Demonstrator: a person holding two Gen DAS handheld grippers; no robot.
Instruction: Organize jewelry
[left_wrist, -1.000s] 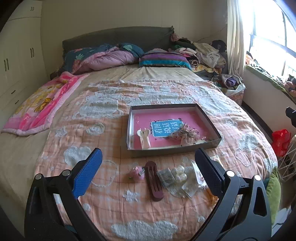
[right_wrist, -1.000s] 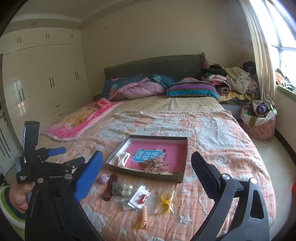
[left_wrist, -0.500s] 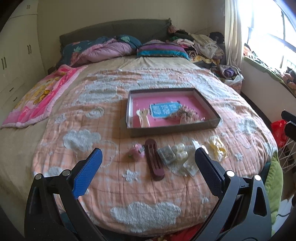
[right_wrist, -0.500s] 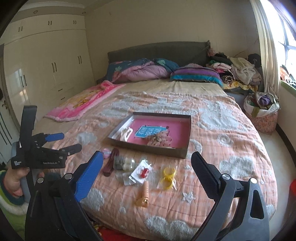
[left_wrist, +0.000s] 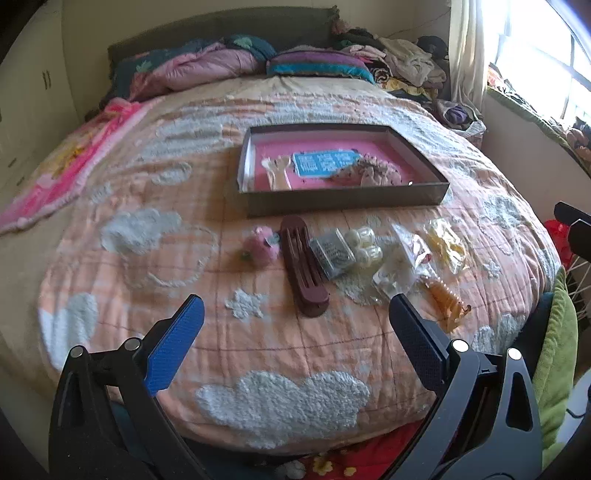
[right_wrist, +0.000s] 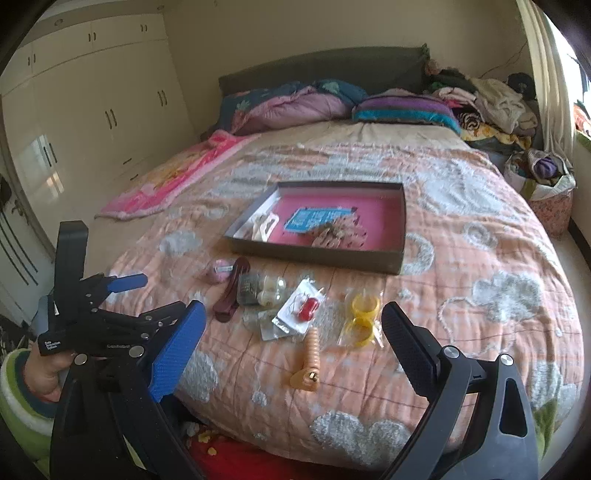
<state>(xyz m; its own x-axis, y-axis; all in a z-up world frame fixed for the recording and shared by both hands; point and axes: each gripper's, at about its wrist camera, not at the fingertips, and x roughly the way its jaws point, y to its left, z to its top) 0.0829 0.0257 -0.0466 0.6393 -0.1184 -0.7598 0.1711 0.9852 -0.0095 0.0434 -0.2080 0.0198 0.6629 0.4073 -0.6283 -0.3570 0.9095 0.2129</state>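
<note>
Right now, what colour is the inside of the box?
Pink inside the box, clearest in the right wrist view.

Daylight pouring in from window (left_wrist: 546, 62) on right, totally blown out there. Bedspread (left_wrist: 258, 332) evenly lit, shadows soft. Heavy fisheye bend, dark vignette in corners. Left wrist view kinda motion-smeared toward edges; right wrist view sharper, wardrobe (right_wrist: 74, 122) doors slightly glary.

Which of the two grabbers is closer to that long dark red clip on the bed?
Left, probably. The left gripper hangs open just short of the dark red clip; the right gripper hangs open off to the clip's right, over the orange claw clip.
</note>
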